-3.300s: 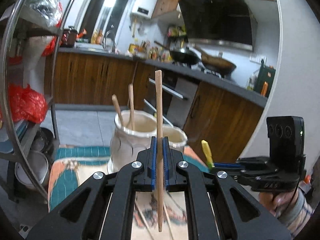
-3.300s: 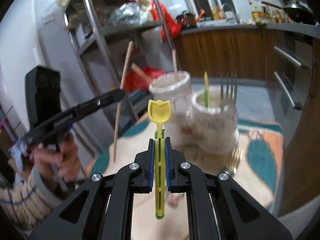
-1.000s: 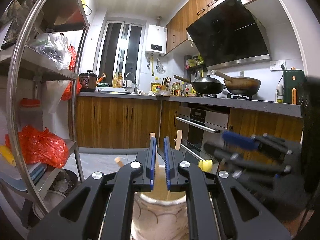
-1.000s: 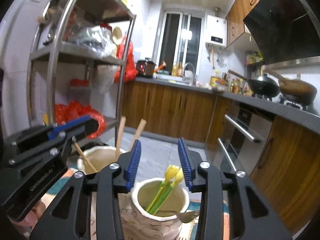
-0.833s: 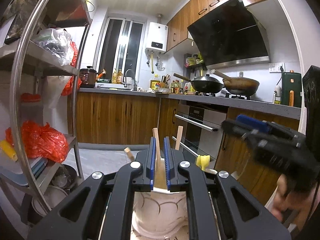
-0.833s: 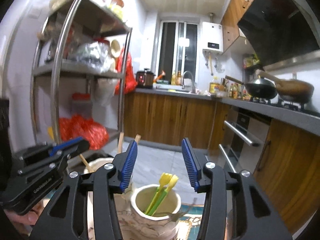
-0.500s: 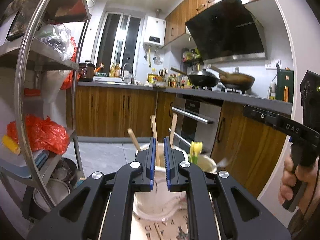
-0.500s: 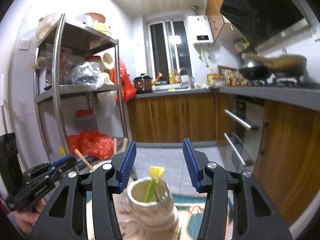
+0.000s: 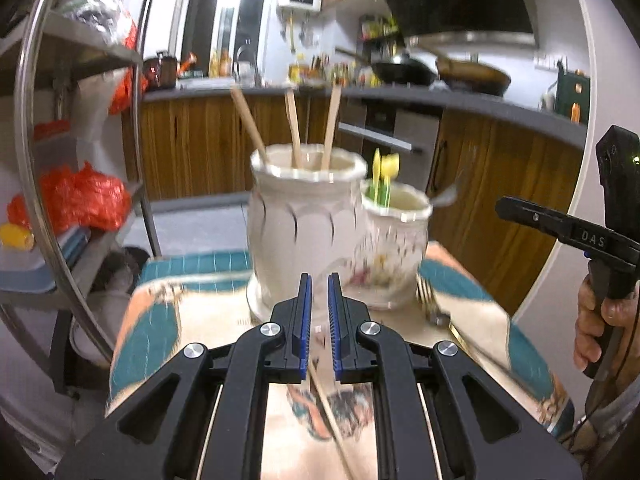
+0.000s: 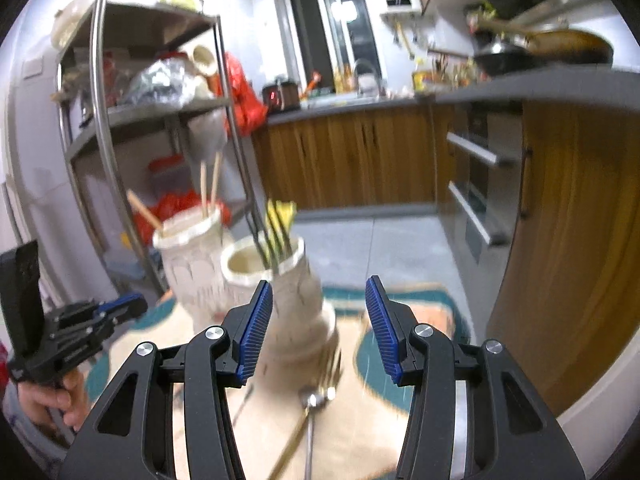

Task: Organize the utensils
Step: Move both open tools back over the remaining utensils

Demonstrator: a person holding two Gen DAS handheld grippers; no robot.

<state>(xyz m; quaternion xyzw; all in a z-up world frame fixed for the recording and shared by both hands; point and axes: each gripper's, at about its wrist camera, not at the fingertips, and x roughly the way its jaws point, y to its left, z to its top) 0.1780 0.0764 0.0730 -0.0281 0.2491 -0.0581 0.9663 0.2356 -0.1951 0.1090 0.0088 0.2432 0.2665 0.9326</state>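
Two white pots stand side by side on a round table with a teal and orange patterned cloth (image 9: 160, 320). The big white ribbed pot (image 9: 300, 232) holds three wooden chopsticks (image 9: 294, 128). The small white flowered pot (image 9: 394, 252) holds yellow and green plastic sticks (image 9: 382, 178) and forks.

More things wait on the cloth. A thin wooden chopstick (image 9: 328, 412) lies under the left gripper (image 9: 318, 320). A metal fork (image 10: 330, 374) and a gold-handled spoon (image 10: 308, 412) lie in front of the right gripper (image 10: 320, 326), near the foot of the small pot.

The left gripper has its blue pads (image 9: 305, 320) close together with a thin gap, and nothing is in it. The right gripper is spread wide and holds nothing.

What could go wrong? The fork lies very near the small pot, so the wide right gripper could bump the pot and tip it. The pots look tall and could fall over easily. The chopstick is thin and flat on the cloth, so the left pads could slide off it or pinch the cloth and pull it, and that might shake both pots. The two grippers are near each other, so they could knock together.
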